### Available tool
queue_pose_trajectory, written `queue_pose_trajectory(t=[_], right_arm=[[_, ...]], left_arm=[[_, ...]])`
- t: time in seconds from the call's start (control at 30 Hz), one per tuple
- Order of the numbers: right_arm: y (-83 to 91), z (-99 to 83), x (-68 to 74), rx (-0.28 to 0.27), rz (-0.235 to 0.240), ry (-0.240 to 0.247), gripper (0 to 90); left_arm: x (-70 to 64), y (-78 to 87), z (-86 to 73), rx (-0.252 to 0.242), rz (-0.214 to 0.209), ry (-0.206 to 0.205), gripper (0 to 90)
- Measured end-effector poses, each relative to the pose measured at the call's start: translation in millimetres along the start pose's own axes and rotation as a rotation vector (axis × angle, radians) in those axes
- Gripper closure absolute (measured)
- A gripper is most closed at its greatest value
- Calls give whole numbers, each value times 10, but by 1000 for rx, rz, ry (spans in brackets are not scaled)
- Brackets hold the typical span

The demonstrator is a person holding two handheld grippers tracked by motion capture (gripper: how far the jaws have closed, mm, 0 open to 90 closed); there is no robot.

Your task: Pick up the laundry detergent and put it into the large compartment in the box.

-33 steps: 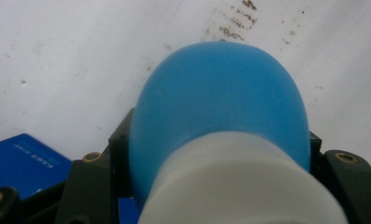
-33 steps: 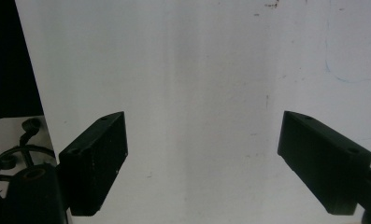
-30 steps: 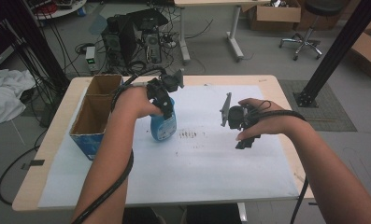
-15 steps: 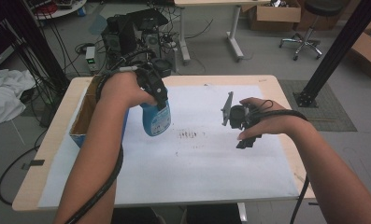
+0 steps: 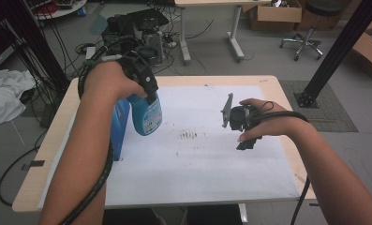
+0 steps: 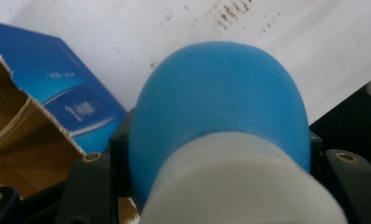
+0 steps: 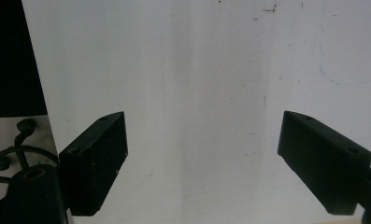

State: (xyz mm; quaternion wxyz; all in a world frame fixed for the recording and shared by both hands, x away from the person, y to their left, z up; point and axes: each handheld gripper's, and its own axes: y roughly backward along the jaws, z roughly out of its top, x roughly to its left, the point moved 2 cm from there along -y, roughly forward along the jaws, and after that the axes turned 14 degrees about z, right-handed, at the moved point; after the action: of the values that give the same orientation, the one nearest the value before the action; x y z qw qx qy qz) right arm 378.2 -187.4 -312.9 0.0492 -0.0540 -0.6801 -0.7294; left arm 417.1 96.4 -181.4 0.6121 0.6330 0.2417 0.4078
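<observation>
With the left gripper (image 5: 144, 82) clamped on the blue bottle (image 5: 146, 112), held clear of the worktop (image 5: 268, 82) beside the open carton (image 6: 29, 121), probably for stowing, the right gripper (image 7: 204, 161) is kept idle, fingers (image 7: 96, 158) spread wide, empty.

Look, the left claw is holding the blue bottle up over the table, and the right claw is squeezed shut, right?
Not quite. The right claw is open: in the right gripper view its jaws stand wide apart over the white sheet with nothing between them. The left claw does hold the blue bottle up.
</observation>
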Motion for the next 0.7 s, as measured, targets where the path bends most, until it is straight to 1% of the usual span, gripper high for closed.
queue_pose_trajectory(t=[0.03,0.07,0.13,0.17,0.23,0.33,0.5,0.6,0.67,0.7], right_arm=[[1,-2,-4,-1,0,-1,160],[2,-4,-7,-2,0,0,160],[6,-5,-8,-5,0,0,160],[9,-5,-8,-5,0,0,160],[15,-3,-3,-7,0,3,160],[20,0,1,-8,-1,3,160],[13,16,0,-7,-1,5,160],[6,29,-1,-9,1,9,160],[3,35,-7,-4,2,9,160],[2,38,-11,-3,2,10,160]], left_arm=[[27,28,-13,5,1,10,396],[48,55,-25,7,4,29,396],[92,106,-45,11,16,41,396],[136,158,-65,21,28,57,396],[162,192,-81,23,32,73,395],[238,266,-125,28,44,100,395],[368,359,-199,28,45,153,396],[466,405,-249,29,51,198,396],[517,429,-276,36,53,218,395],[535,437,-287,32,55,235,395]])
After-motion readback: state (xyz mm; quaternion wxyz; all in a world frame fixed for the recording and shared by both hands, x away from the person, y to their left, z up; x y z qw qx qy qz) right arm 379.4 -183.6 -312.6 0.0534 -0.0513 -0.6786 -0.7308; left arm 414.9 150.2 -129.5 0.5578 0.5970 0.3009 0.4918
